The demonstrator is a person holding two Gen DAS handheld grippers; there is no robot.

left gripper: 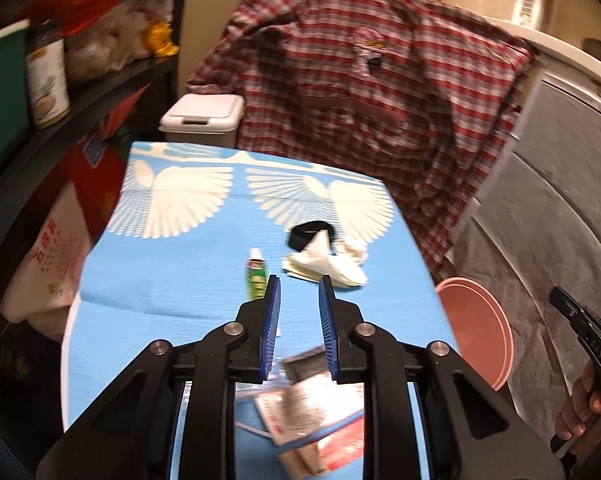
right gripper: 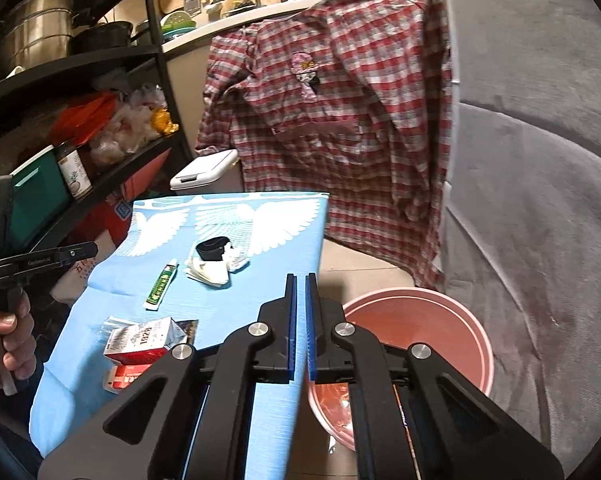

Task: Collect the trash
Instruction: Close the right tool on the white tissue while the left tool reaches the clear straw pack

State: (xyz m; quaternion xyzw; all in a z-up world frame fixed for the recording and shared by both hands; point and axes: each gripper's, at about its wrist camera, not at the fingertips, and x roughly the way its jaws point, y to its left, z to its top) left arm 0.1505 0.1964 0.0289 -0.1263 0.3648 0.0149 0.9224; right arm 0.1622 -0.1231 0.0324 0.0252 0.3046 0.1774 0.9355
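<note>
Trash lies on a blue tablecloth (left gripper: 172,280) printed with white wings. There is a green tube (left gripper: 256,276) (right gripper: 160,284), crumpled white tissues (left gripper: 328,266) (right gripper: 212,270) against a black object (left gripper: 308,234) (right gripper: 211,249), and red-and-white cartons (left gripper: 312,412) (right gripper: 140,340). My left gripper (left gripper: 299,284) hovers over the cartons, pointing toward the tissues. Its blue pads stand apart with nothing between them. My right gripper (right gripper: 301,280) is shut and empty over the table's right edge, beside a pink basin (right gripper: 416,320) (left gripper: 476,332) on the floor.
A white lidded bin (left gripper: 202,114) (right gripper: 206,170) stands behind the table. A plaid shirt (left gripper: 360,100) (right gripper: 332,140) hangs beyond it. Black shelves (right gripper: 100,60) with jars and bags line the left. A grey covered surface (right gripper: 540,200) fills the right. A hand (right gripper: 12,336) grips a handle.
</note>
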